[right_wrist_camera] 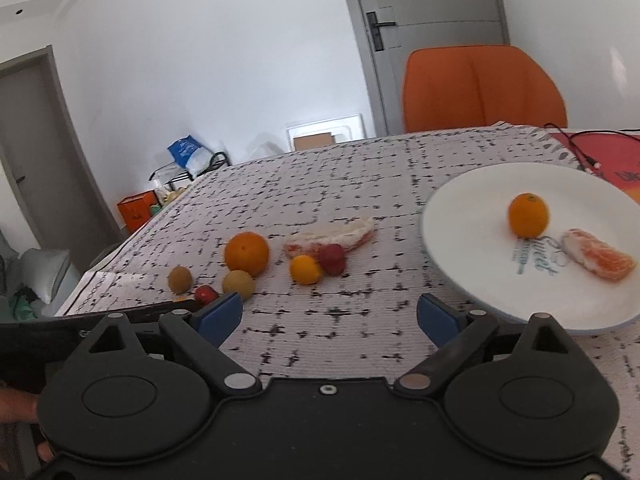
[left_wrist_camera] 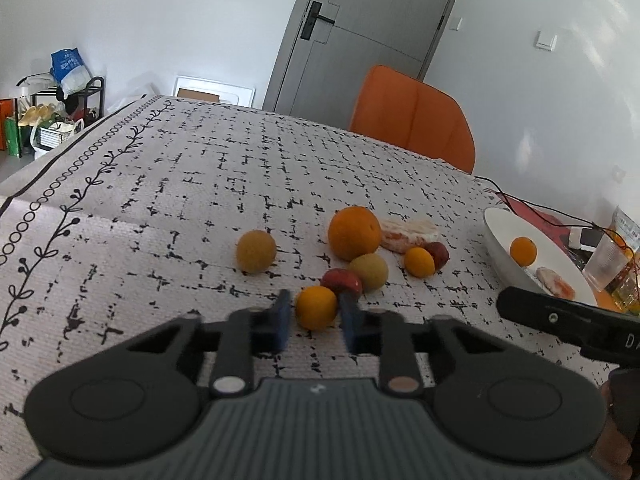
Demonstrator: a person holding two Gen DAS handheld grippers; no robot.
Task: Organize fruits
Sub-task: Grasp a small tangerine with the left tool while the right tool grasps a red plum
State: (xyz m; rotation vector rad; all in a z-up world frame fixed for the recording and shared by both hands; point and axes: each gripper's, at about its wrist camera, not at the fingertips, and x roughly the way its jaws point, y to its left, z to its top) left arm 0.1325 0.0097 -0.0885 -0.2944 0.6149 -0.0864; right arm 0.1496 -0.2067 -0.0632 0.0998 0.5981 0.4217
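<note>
On the plate (right_wrist_camera: pixel 460 216): one orange (right_wrist_camera: pixel 528 215), one segment (right_wrist_camera: pixel 599 254). Loose on the tablecloth (left_wrist_camera: pixel 180 184): seven fruits, one segment. My left tongs (left_wrist_camera: pixel 316 316) bracket a small orange (left_wrist_camera: pixel 316 307), not yet gripped; right tongs (right_wrist_camera: pixel 329 318) wide, empty

Left gripper (left_wrist_camera: pixel 316 314), blue pads either side of a small orange fruit (left_wrist_camera: pixel 316 307) on the patterned tablecloth (left_wrist_camera: pixel 160 200). Behind it lie a red fruit (left_wrist_camera: pixel 340 280), a large orange (left_wrist_camera: pixel 354 233) and a peeled citrus segment (left_wrist_camera: pixel 408 234). At right, a white plate (left_wrist_camera: pixel 500 240) holds another small orange (left_wrist_camera: pixel 523 251).
</note>
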